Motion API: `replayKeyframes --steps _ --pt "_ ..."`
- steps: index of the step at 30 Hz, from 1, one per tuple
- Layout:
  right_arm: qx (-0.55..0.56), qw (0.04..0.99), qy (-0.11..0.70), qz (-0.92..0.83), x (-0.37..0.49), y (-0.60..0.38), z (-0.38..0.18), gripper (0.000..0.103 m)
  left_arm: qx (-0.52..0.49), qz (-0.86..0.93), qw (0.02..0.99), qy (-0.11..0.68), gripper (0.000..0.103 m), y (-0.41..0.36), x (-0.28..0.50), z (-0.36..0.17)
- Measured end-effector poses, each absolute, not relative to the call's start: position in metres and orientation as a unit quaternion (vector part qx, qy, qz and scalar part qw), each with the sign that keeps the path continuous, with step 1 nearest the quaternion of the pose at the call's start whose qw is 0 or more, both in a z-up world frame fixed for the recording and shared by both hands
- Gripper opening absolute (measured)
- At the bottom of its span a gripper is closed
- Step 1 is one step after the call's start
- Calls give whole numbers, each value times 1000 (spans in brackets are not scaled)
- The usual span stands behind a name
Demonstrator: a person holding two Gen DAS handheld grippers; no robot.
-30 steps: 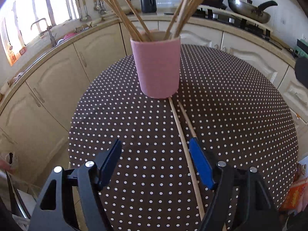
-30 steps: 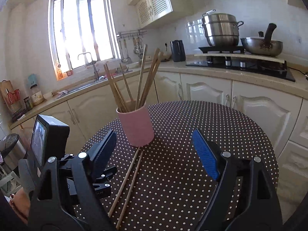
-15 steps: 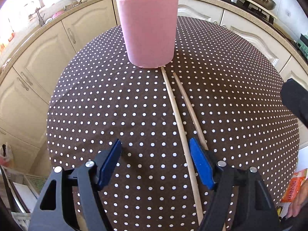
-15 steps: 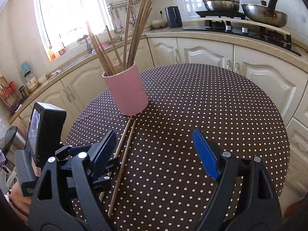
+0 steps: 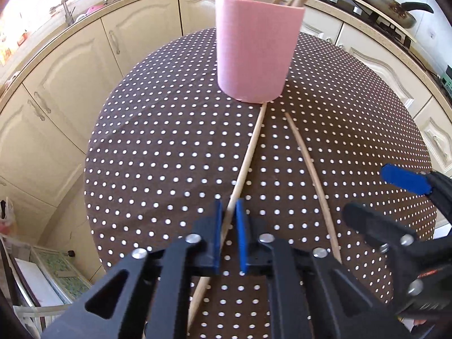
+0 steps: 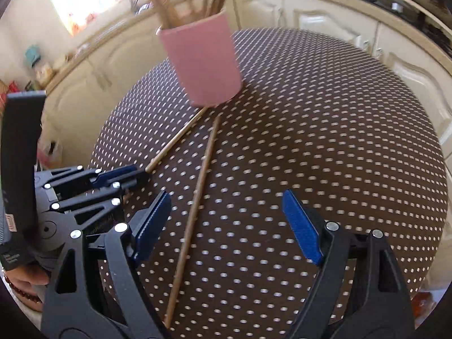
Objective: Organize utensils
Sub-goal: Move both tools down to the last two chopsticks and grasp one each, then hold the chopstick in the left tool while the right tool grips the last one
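Observation:
A pink cup [image 5: 254,53] [image 6: 203,65] holding several wooden chopsticks stands on the brown dotted round table [image 5: 353,113]. Two loose chopsticks lie in front of it. My left gripper [image 5: 227,209] [image 6: 135,172] is shut on the left chopstick [image 5: 248,158] [image 6: 175,141], whose far tip rests at the cup's base. The right chopstick [image 5: 308,166] [image 6: 197,195] lies flat on the cloth. My right gripper [image 6: 226,195] [image 5: 378,197] hangs open over it. In the right wrist view that stick runs between the fingers, nearer the left one, with no pad touching it.
Cream kitchen cabinets [image 5: 70,65] and a counter curve around the table's far and left sides. A wok [image 5: 387,14] sits on the stove at the back right. The table edge falls off close behind both grippers.
My left gripper has shut on the left chopstick, and the sticks now splay apart. My right gripper has tipped down and come closer to the table, over the other stick.

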State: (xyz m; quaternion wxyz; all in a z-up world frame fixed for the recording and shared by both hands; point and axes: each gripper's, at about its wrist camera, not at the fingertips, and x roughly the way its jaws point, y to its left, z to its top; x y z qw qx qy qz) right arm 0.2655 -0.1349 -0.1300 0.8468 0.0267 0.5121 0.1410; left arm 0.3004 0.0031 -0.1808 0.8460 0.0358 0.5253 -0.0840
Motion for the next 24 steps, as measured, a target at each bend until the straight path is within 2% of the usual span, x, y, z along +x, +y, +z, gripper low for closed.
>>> replayKeyframes --steps 1,3,5,8,12,13,14,16,24 --pt "28 841 521 144 269 -132 -132 79 34 -86 845 527 8 5 302 -181" --pt "23 828 542 144 276 -126 -135 68 36 -87 844 528 8 7 302 -181" --pt "21 817 557 146 281 -122 -138 50 41 -87 843 529 8 6 301 -181" --pt "5 803 577 149 283 -113 -141 38 41 -90 840 534 7 4 300 -180" --pt "-29 788 597 148 286 -100 -143 33 41 -89 836 539 6 2 301 -181" --pt "-33 784 602 145 288 -100 -143 29 41 -90 836 540 6 -1 300 -180" --pt "-36 782 606 142 290 -99 -143 20 41 -90 835 541 6 -1 301 -180" --pt "-37 778 611 143 297 -95 -144 15 39 -90 834 542 6 -1 302 -180" --pt "12 767 621 163 313 -119 -142 6 18 -97 834 542 6 0 300 -181"
